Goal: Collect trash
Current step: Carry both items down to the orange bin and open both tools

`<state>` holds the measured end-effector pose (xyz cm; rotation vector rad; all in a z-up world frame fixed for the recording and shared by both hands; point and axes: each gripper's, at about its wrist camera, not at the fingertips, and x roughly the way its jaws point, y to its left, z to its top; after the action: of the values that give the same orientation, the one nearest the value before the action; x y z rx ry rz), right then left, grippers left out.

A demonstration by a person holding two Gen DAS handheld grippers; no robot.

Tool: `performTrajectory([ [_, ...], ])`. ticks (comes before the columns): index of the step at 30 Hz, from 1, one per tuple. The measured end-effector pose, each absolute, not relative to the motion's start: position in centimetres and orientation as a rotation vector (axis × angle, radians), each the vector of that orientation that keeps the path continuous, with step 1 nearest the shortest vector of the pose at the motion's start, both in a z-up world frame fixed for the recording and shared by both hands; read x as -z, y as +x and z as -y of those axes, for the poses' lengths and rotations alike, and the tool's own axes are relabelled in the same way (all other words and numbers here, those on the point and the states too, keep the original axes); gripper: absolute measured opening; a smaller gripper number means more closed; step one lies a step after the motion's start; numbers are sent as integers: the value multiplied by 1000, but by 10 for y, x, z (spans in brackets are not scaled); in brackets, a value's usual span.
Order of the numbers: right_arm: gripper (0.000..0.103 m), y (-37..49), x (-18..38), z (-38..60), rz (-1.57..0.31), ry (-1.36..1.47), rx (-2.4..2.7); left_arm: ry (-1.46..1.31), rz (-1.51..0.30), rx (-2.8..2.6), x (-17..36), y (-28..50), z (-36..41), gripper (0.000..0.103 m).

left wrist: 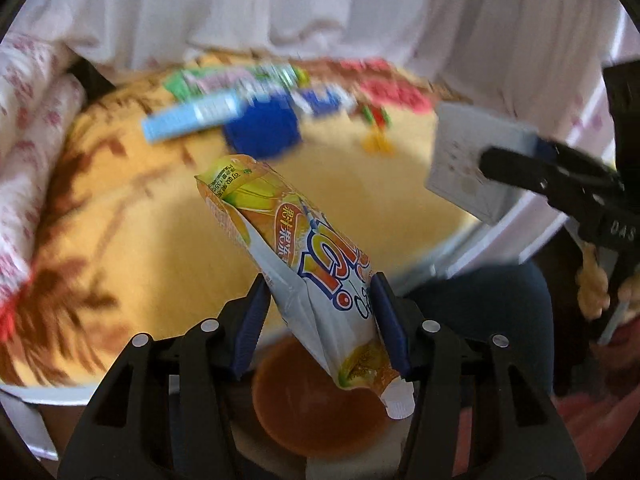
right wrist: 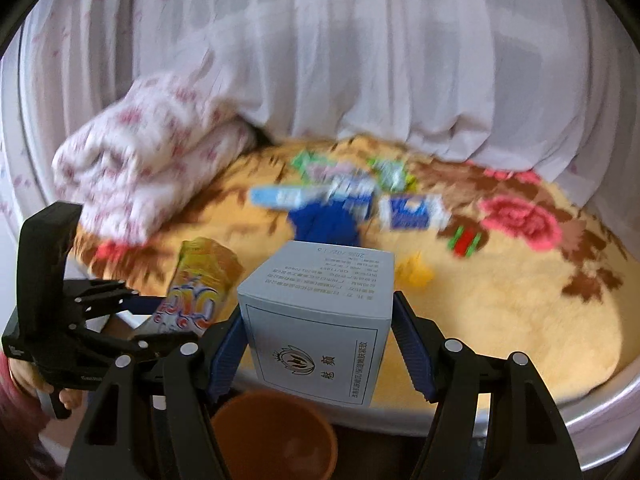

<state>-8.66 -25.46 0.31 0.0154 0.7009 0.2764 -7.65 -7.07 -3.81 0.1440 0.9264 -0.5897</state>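
Over the bed edge we hover, a yellow floral blanket (right wrist: 500, 320) spread wide and blurred wrappers (right wrist: 352, 196) scattered at its far side, near a folded flowered quilt (right wrist: 140, 168). White curtains (right wrist: 360, 60) hang behind. Our left gripper (left wrist: 320, 320) is clamped on an orange snack pouch (left wrist: 296, 248); our right gripper (right wrist: 320, 340) squeezes a pale box (right wrist: 320, 320). Below both, off the mattress, sits an orange bin (right wrist: 276, 436), and we hold the pouch and box just above it.
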Motion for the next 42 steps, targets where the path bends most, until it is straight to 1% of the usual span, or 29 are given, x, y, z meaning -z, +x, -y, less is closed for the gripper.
performTrajectory([
  [10, 67, -106, 102, 219, -1006, -50, -350, 214, -1168, 664, 128, -103, 80, 48],
  [19, 68, -104, 167, 203, -1190, -55, -384, 185, -1343, 613, 190, -91, 70, 48],
  [20, 72, -102, 170, 203, -1203, -50, -385, 189, -1350, 588, 194, -90, 68, 51],
  [21, 81, -100, 172, 203, -1207, -46, -379, 192, -1350, 570, 196, -89, 67, 59],
  [22, 84, -99, 172, 204, -1203, -41, -374, 195, -1346, 544, 197, -87, 65, 72],
  [23, 85, -99, 171, 205, -1196, -39, -366, 191, -1337, 518, 197, -85, 62, 77],
  [24, 87, -98, 170, 206, -1189, -39, -360, 180, -1332, 508, 198, -88, 60, 79],
  [29, 87, -97, 166, 211, -1185, -28, -340, 149, -1334, 480, 193, -76, 52, 79],
  [42, 87, -96, 159, 211, -1169, -16, -322, 137, -1310, 466, 192, -85, 51, 79],
])
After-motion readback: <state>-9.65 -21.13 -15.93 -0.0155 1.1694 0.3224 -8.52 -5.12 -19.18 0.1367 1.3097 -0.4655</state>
